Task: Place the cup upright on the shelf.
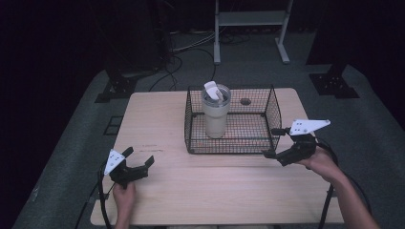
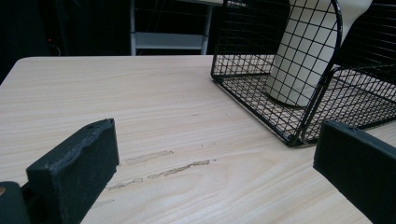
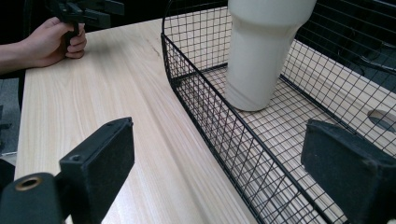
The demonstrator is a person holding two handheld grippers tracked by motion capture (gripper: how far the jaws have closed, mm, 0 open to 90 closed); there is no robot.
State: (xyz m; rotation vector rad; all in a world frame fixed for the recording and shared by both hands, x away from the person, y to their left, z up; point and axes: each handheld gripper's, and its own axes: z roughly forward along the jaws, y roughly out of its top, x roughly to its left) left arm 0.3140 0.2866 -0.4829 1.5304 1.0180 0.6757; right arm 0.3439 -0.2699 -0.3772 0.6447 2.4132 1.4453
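Tumbler (image 1: 216, 112), cream with a white lid, stands upright inside the black wire basket (image 1: 232, 145) at the table's (image 1: 157, 119) far middle. Left gripper (image 1: 138, 161) sits near the front left, jaws apart; right gripper (image 1: 272, 142) has its jaws spread at the basket's front right corner.

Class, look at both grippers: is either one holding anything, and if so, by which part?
Nothing is held. The left gripper is open over bare table; the right gripper is open beside the wire basket, where the tumbler stands untouched.
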